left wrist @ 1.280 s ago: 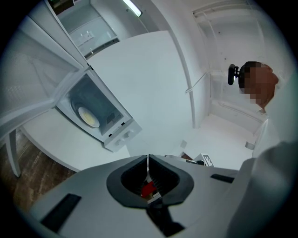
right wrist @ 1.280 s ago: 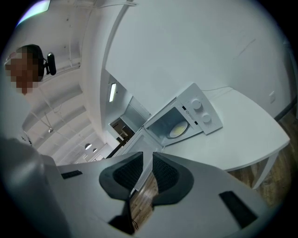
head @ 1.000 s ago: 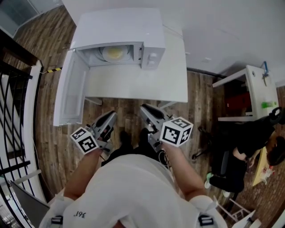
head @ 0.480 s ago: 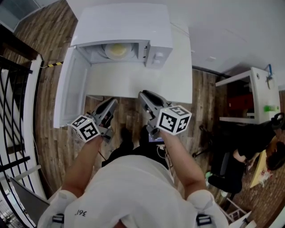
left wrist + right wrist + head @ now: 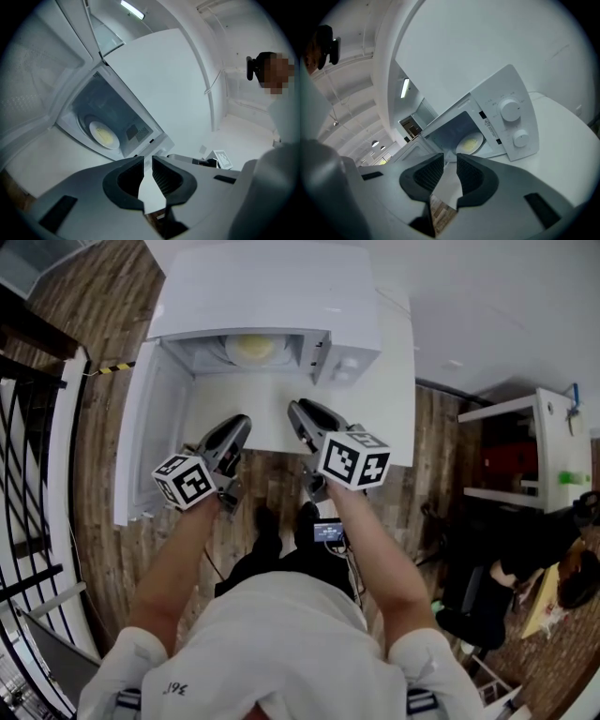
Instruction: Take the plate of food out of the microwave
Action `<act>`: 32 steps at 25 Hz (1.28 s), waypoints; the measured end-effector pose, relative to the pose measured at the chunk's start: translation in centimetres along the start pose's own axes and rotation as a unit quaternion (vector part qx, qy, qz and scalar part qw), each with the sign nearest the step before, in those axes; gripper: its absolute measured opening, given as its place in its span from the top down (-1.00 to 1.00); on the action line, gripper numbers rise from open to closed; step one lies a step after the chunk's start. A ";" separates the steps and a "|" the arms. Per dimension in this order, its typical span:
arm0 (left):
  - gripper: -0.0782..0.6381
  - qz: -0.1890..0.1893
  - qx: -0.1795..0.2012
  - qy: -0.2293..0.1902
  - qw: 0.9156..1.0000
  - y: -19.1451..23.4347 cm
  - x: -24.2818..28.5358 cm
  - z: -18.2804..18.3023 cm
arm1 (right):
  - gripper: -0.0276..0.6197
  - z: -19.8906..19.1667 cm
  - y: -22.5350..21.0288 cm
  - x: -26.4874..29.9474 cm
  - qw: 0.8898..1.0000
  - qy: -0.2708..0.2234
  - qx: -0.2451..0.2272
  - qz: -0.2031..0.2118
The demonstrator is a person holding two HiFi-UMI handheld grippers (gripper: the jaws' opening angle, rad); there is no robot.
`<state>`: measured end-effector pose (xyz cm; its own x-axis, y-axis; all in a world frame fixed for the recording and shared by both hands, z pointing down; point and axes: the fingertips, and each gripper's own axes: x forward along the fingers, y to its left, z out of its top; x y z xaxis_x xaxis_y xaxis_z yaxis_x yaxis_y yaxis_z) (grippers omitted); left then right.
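Observation:
A white microwave [image 5: 272, 296] stands on a white table [image 5: 380, 418], its door [image 5: 155, 437] swung open to the left. Inside sits a plate of yellow food [image 5: 251, 349], also seen in the left gripper view [image 5: 104, 135] and the right gripper view [image 5: 469, 143]. My left gripper [image 5: 238, 424] hovers over the table's front edge, short of the opening. Its jaws are opening, a narrow gap between the pads [image 5: 147, 159] with nothing in it. My right gripper [image 5: 296, 412] is beside it, open [image 5: 450, 158] and empty.
The microwave's two knobs [image 5: 510, 110] are on its right side panel. A black railing [image 5: 37, 474] runs along the left. A white shelf unit [image 5: 544, 442] and a dark chair [image 5: 487, 587] stand to the right on the wooden floor.
Both grippers have moved forward from above the floor to the table's front edge, closer to the open microwave. The plate has not moved.

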<state>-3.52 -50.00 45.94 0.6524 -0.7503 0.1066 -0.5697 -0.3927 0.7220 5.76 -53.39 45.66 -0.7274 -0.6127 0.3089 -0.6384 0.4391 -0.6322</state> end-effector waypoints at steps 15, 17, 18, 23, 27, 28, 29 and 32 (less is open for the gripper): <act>0.68 0.045 -0.007 0.013 0.999 6.8 3.4 1.9 | 0.60 0.6 -4.6 8.5 0.998 0.012 0.023 -0.064; 0.68 0.049 -0.008 0.014 0.999 7.6 3.9 2.2 | 0.59 0.7 -5.4 9.8 0.996 0.011 0.033 -0.076; 0.68 0.052 -0.007 0.016 0.999 8.0 4.2 2.3 | 0.57 0.6 -5.8 10.5 0.996 0.012 0.036 -0.082; 0.67 0.065 -0.007 0.028 0.997 10.0 5.0 2.5 | 0.47 0.1 -7.6 13.3 0.993 0.029 0.031 -0.114; 0.67 0.074 -0.011 0.032 0.997 11.4 5.3 2.8 | 0.40 -0.3 -9.0 14.7 0.989 0.039 0.024 -0.142; 0.67 0.075 -0.012 0.033 0.997 11.8 5.4 2.8 | 0.40 -0.4 -9.4 15.1 0.988 0.039 0.028 -0.147; 0.67 0.076 -0.013 0.035 0.996 12.1 5.4 2.8 | 0.39 -0.5 -9.6 15.4 0.987 0.040 0.032 -0.151; 0.68 0.079 -0.014 0.039 0.996 12.9 5.6 2.8 | 0.39 -0.5 -10.1 16.5 0.985 0.040 0.043 -0.160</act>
<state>-8.60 -60.77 53.89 0.5929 -0.7578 0.2724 -0.6550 -0.2571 0.7106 0.05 -67.57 57.47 -0.5120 -0.6549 0.5558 -0.8173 0.1723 -0.5499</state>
